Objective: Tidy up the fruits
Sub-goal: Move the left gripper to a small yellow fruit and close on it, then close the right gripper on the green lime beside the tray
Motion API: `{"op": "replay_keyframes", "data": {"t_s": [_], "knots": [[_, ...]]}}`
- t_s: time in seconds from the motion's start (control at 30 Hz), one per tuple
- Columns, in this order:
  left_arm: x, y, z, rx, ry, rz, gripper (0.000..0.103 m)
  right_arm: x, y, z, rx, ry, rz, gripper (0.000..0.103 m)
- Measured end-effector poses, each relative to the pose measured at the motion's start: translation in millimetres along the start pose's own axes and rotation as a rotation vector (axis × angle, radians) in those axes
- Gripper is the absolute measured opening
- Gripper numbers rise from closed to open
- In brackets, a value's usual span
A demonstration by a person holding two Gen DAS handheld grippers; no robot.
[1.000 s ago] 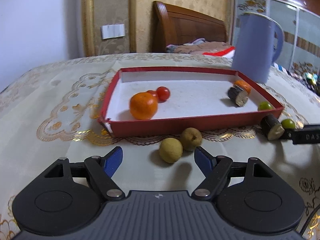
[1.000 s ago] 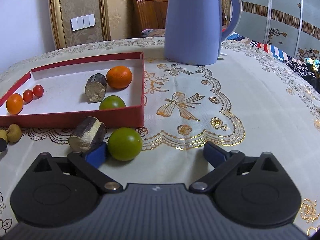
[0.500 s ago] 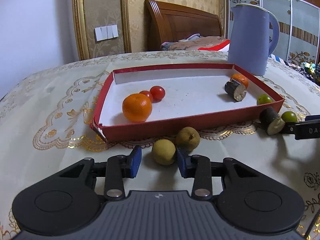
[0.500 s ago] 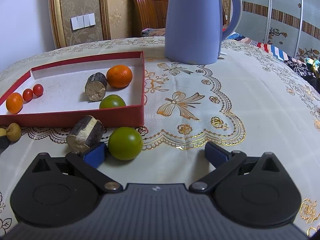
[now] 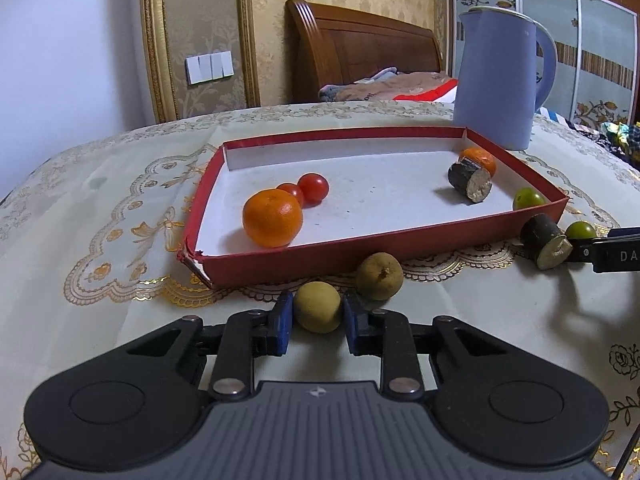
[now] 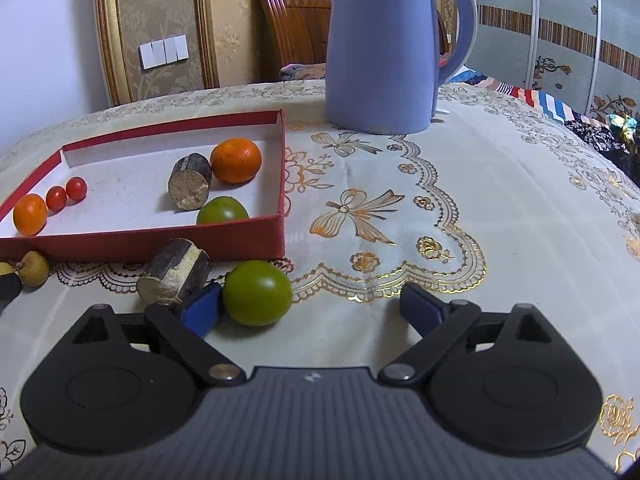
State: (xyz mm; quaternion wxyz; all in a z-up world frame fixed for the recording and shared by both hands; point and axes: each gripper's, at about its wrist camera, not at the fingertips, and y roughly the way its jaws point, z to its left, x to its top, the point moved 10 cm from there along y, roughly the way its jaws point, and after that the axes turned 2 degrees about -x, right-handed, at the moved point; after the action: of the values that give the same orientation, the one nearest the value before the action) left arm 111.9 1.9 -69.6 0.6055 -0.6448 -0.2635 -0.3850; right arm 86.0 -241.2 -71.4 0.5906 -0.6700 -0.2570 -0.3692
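My left gripper (image 5: 316, 316) is shut on a yellowish longan (image 5: 317, 306) on the tablecloth, just before the red tray (image 5: 360, 248). A second, browner longan (image 5: 379, 276) lies beside it against the tray wall. My right gripper (image 6: 310, 308) is open; a green fruit (image 6: 257, 293) lies between its fingers by the left fingertip (image 6: 202, 308), with a dark sugarcane piece (image 6: 174, 277) left of that finger. Inside the tray are an orange (image 5: 272, 218), two cherry tomatoes (image 5: 313, 188), a sugarcane piece (image 5: 470, 181), another orange (image 5: 478, 159) and a green fruit (image 5: 528, 199).
A blue kettle (image 6: 380, 44) stands behind the tray's right corner on the embroidered tablecloth (image 6: 460, 184). A wooden chair back (image 5: 360, 52) and a wall are beyond the table. The right gripper shows at the right edge of the left wrist view (image 5: 608, 252).
My left gripper has moved forward and closed from wide open onto the yellowish longan. The right gripper has stayed open around the green fruit, almost still.
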Motion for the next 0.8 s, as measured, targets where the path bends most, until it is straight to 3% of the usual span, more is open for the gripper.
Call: {"op": "replay_keyframes", "data": {"t_s": [0.47, 0.57, 0.6, 0.8], "knots": [[-2, -1, 15, 0.033, -0.071, 0.007, 0.026, 1, -3, 2, -0.002, -0.012, -0.02, 0.074], [-2, -2, 14, 0.039, -0.063, 0.005, 0.026, 3, -6, 2, 0.006, -0.009, -0.035, 0.06], [-2, -2, 14, 0.039, -0.062, 0.005, 0.026, 3, -7, 3, 0.019, -0.01, -0.039, 0.05], [-2, -2, 13, 0.039, -0.062, 0.006, 0.026, 3, -7, 5, 0.02, -0.02, -0.04, 0.047]]}}
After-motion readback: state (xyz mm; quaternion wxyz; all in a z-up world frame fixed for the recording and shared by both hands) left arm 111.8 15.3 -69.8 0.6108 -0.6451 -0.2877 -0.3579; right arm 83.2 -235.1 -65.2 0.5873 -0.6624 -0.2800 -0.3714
